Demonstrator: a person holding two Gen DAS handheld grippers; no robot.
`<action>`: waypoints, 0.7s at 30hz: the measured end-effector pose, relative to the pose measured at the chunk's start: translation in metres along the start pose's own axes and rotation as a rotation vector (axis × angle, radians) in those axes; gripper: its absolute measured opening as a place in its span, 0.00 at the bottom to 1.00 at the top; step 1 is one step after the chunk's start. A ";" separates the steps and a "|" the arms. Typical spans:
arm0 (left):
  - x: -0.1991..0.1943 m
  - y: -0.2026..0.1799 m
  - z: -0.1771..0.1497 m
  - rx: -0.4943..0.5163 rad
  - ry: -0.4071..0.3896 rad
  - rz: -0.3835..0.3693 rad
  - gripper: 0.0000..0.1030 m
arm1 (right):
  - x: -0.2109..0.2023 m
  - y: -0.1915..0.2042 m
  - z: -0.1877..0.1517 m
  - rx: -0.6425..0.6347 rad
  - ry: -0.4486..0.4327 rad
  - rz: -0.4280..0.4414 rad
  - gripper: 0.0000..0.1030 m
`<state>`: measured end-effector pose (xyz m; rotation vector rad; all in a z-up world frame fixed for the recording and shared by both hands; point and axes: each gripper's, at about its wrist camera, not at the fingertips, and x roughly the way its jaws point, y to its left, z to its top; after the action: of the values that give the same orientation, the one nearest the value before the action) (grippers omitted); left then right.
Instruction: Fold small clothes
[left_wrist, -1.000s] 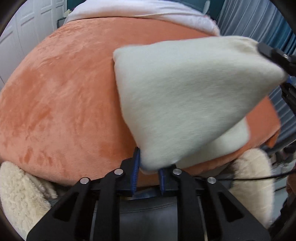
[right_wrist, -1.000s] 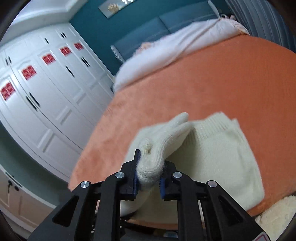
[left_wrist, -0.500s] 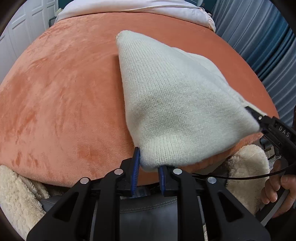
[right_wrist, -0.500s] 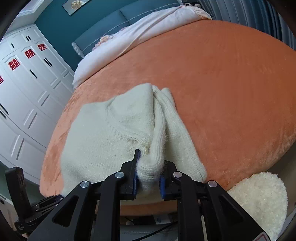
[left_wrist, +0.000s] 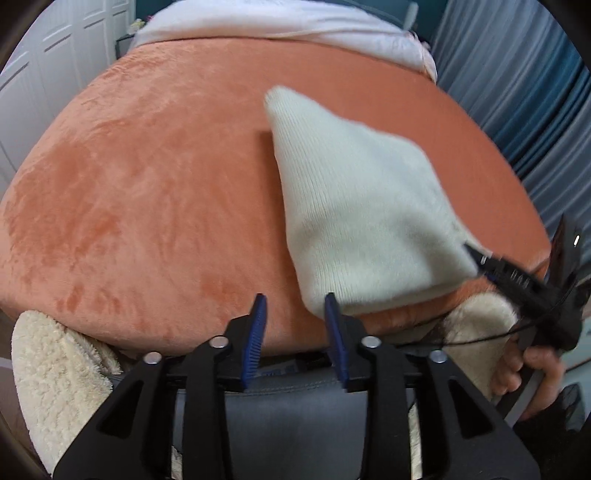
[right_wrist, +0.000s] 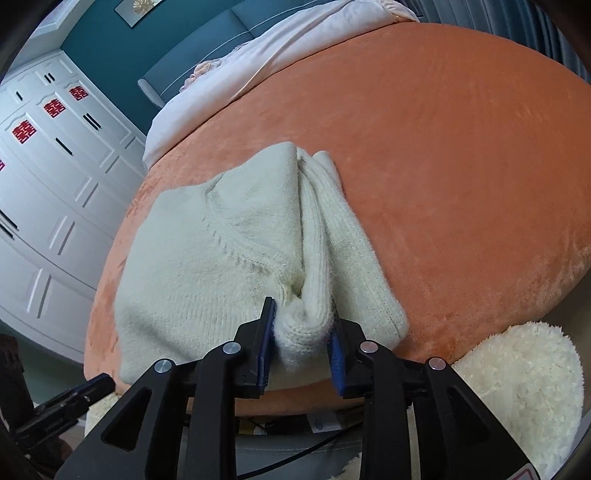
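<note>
I'm working over the foot of a bed covered in an orange plush blanket, short velvety nap, mottled where the pile is brushed different ways. Fluffy cream fleece is bunching under the blanket's near edge on both sides, curly and sherpa-like.

Left gripper is standing wide open, blue ribbed pads apart, gripping nothing. The near corner of the cream knit sweater is lying just ahead of its right pad; I can't tell if it's touching.

Right gripper is pinching a rolled wad of the sweater's ribbed hem between its pads, jaws partly closed on the thick fabric. In the left wrist view I'm seeing that gripper at the sweater's right corner, a hand on its handle.

The sweater is lying on the blanket near the foot edge, folded over, fuzzy fine-gauge knit with a seam line of small eyelets and a ribbed band running away from the right gripper. The outline is roughly triangular from the left wrist.

Farther back, a pale pink quilt is lying across the head of the bed. White panelled wardrobe doors with red paper cut-outs are lining the left wall, a teal wall and headboard behind, grey-blue curtains at the right.
</note>
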<state>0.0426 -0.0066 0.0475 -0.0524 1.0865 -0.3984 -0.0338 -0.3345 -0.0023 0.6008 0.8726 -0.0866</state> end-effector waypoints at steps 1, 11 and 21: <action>-0.004 0.002 0.005 -0.017 -0.018 -0.005 0.43 | 0.001 -0.001 0.001 0.004 0.003 0.008 0.29; -0.013 -0.028 0.037 0.036 -0.052 -0.097 0.49 | -0.012 0.039 0.039 -0.002 -0.034 0.203 0.18; 0.064 -0.025 0.006 0.014 0.095 0.014 0.28 | -0.087 0.092 0.064 -0.164 -0.192 0.260 0.16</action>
<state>0.0661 -0.0527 0.0021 -0.0138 1.1770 -0.3989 -0.0177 -0.3060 0.1360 0.5379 0.6032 0.1594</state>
